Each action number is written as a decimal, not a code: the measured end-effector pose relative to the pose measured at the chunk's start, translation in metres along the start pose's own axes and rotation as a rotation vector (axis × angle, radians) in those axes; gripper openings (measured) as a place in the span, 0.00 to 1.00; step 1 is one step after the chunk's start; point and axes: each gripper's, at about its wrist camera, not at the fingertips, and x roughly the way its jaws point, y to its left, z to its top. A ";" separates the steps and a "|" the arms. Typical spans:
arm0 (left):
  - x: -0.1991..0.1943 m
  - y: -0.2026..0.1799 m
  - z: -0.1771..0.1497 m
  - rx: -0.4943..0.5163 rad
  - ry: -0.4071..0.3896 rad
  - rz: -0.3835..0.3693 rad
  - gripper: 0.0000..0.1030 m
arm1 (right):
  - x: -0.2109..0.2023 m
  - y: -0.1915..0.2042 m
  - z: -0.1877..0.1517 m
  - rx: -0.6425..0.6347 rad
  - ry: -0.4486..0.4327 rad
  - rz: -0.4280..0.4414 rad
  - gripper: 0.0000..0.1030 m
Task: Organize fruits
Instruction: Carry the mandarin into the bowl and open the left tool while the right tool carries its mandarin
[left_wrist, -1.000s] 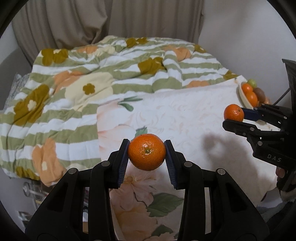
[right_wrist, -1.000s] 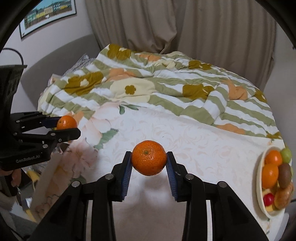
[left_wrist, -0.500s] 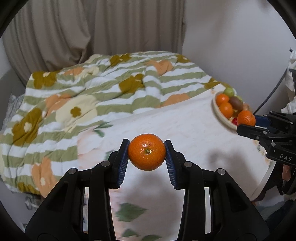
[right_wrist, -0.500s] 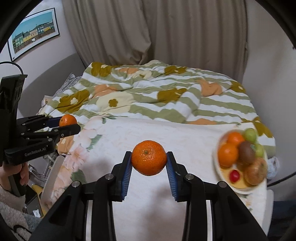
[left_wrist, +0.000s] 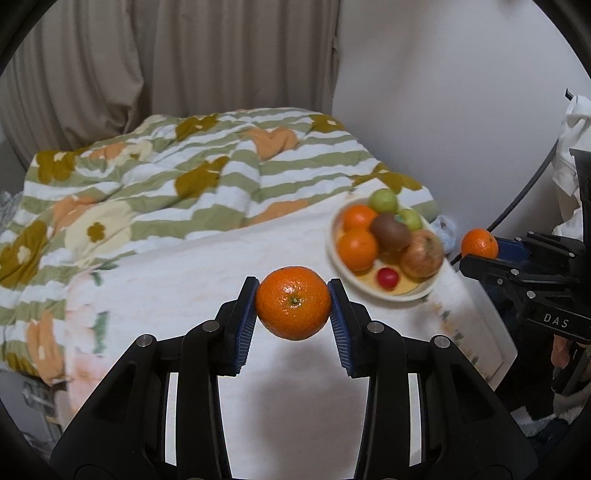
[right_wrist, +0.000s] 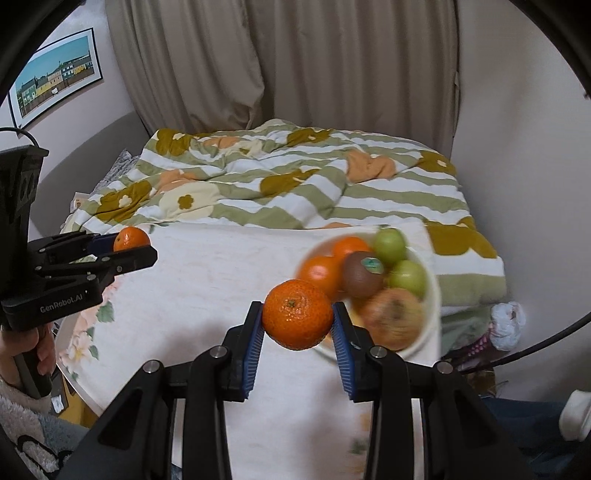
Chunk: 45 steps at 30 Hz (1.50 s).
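Note:
My left gripper (left_wrist: 293, 306) is shut on a mandarin (left_wrist: 293, 302) and holds it above the white floral cloth (left_wrist: 184, 280). My right gripper (right_wrist: 297, 321) is shut on a second mandarin (right_wrist: 297, 314), held just in front of the fruit bowl's near rim. The cream fruit bowl (left_wrist: 413, 293) holds two oranges, a kiwi, two green fruits, a brownish apple and a small red fruit; it also shows in the right wrist view (right_wrist: 430, 295). The right gripper with its mandarin shows at the right of the left wrist view (left_wrist: 479, 248); the left one at the left of the right wrist view (right_wrist: 132, 240).
A striped flowered quilt (left_wrist: 166, 177) is bunched behind the cloth. Curtains (right_wrist: 295, 74) and a white wall stand behind. A framed picture (right_wrist: 55, 85) hangs at left. A black cable (right_wrist: 546, 343) and crumpled things (right_wrist: 506, 325) lie right of the bowl.
Both grippers have swung right toward the fruit bowl, each holding its mandarin. The bowl now sits much nearer in both views.

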 end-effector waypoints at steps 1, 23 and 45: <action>0.006 -0.011 0.001 -0.005 0.005 -0.003 0.43 | -0.001 -0.009 -0.001 0.000 -0.001 0.000 0.32; 0.128 -0.112 0.018 -0.006 0.161 -0.093 0.43 | 0.027 -0.125 -0.006 0.041 0.019 -0.016 0.32; 0.136 -0.107 0.020 0.037 0.177 -0.105 1.00 | 0.036 -0.130 -0.007 0.118 0.028 -0.029 0.32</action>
